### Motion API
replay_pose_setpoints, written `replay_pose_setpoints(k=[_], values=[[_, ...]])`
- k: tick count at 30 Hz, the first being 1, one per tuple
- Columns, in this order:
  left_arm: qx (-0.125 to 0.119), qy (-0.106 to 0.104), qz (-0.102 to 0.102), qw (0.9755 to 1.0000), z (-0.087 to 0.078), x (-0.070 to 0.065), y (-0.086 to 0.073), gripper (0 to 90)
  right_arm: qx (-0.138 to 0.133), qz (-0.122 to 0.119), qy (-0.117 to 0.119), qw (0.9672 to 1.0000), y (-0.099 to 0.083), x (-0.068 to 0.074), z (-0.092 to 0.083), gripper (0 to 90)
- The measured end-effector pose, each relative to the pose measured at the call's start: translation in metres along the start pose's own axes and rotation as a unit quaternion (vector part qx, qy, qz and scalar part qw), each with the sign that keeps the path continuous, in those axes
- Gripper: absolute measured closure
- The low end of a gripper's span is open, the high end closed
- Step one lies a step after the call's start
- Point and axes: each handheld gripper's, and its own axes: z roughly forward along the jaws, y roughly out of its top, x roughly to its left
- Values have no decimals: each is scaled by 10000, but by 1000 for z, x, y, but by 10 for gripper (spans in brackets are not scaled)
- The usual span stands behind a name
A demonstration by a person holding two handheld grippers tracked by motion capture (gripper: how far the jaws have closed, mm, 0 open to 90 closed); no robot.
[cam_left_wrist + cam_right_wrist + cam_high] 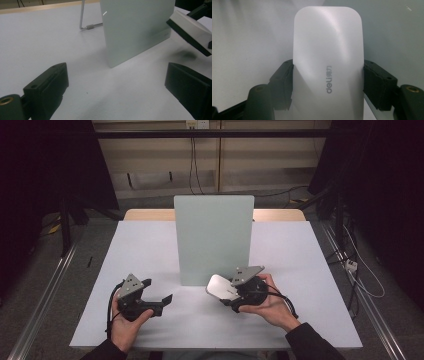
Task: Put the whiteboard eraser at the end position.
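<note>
R gripper [227, 295] clamped on flat white rounded-rectangle eraser w/ black underside [221, 286], jaws on its long sides, held just above white tabletop [150, 245]. L gripper [152, 292] jaws wide open, empty, near front edge. Behind: upright pale-green rectangular board [214, 239] on wire stand, eraser just in front of its lower right corner.
</note>
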Motion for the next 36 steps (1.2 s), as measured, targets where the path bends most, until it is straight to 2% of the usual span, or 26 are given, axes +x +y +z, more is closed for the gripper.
replay_pose_setpoints(k=[10,18,25,36], values=[[-1,-5,1,10000,0,0,0,50,200,-169,356,9990,2,4,21,313],[1,-6,-7,10000,0,0,0,50,241,-71,438,9987,2,2,30,311],[-1,-10,-14,10000,1,1,0,50,363,-189,551,9976,4,2,38,310],[9,-2,-8,10000,0,0,0,50,448,-175,602,9970,4,2,45,307]])
